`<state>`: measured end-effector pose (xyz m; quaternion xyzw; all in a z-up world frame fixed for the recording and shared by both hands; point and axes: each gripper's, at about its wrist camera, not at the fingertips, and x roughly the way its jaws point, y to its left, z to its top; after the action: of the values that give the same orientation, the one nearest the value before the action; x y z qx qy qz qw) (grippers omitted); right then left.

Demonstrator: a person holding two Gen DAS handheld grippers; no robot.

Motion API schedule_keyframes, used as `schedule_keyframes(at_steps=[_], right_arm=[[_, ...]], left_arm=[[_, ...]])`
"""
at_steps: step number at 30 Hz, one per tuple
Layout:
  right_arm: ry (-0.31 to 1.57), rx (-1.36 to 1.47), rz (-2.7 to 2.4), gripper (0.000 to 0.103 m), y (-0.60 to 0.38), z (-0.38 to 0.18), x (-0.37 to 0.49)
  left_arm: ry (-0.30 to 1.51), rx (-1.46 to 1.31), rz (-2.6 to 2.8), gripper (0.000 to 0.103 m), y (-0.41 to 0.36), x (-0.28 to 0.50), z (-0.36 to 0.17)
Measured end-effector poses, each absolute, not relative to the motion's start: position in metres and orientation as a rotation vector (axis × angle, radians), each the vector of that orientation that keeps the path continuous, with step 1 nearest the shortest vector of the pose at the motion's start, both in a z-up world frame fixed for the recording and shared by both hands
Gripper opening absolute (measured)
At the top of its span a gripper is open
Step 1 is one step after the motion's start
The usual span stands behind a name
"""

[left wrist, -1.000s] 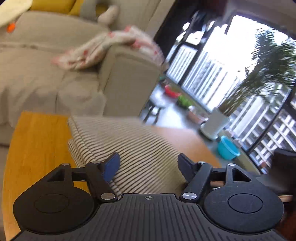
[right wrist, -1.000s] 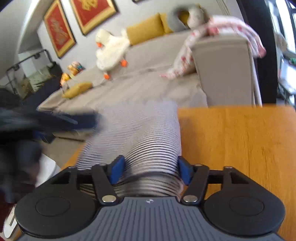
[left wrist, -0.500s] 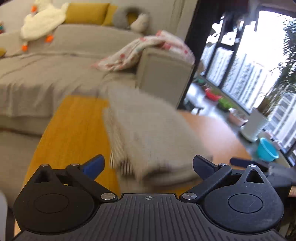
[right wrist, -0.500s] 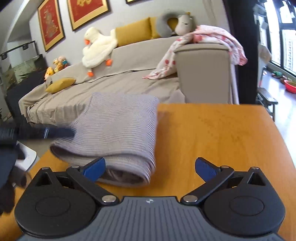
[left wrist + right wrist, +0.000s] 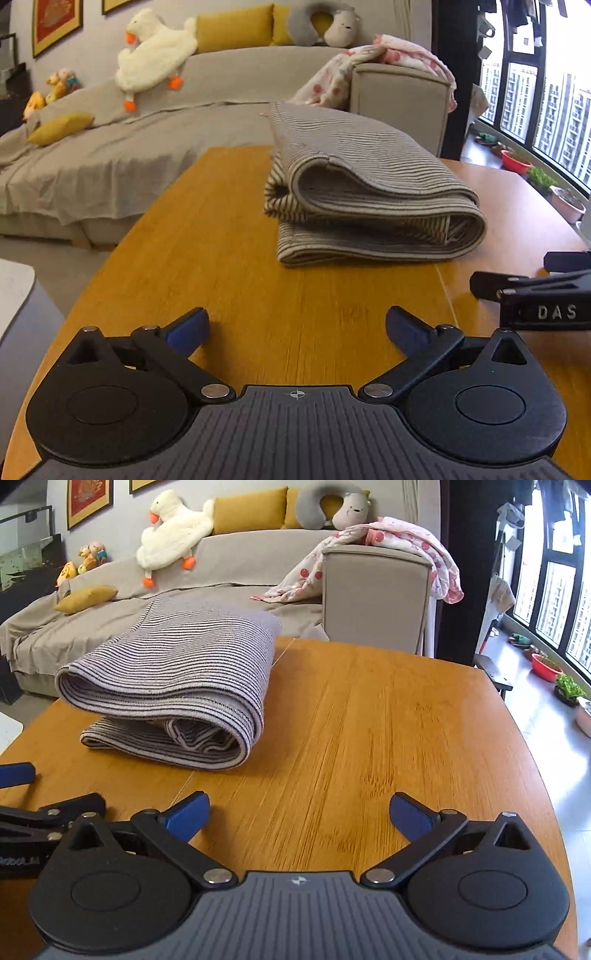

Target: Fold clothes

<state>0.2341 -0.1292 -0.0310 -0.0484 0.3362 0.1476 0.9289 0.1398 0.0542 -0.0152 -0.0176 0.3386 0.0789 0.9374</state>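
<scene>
The striped garment (image 5: 369,192) lay folded into a thick, layered bundle on the wooden table (image 5: 229,266), and it serves as the landmark here. In the left wrist view, the left gripper (image 5: 297,330) hovered over bare table on the near side of the garment, well short of it, with its blue-tipped fingers (image 5: 188,328) spread wide and nothing between them. The tip of the other gripper, lettered "DAS", showed near the garment's near right corner, apart from the cloth. In the right wrist view, the right gripper (image 5: 299,812) was likewise on the near side of the garment (image 5: 173,698), set off to its right over open wood, with its jaws spread wide and empty. The garment's rolled fold edges faced both cameras, the upper layers overhanging the lowest one. Beyond the garment stood a grey-covered sofa (image 5: 258,554); a white plush goose (image 5: 173,531) rested on the sofa's back to the far left of the garment, and a pink spotted blanket (image 5: 399,550) draped the sofa's armrest behind the garment to its right.
</scene>
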Motion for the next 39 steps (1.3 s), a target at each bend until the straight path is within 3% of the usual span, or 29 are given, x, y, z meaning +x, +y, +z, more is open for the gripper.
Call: schedule_keyframes(at_steps=[39], right_arm=[[0.689, -0.099, 0.303, 0.103, -0.13, -0.026, 0.234]], left_arm=[[0.696, -0.033, 0.135, 0.103, 0.054, 0.127, -0.012]])
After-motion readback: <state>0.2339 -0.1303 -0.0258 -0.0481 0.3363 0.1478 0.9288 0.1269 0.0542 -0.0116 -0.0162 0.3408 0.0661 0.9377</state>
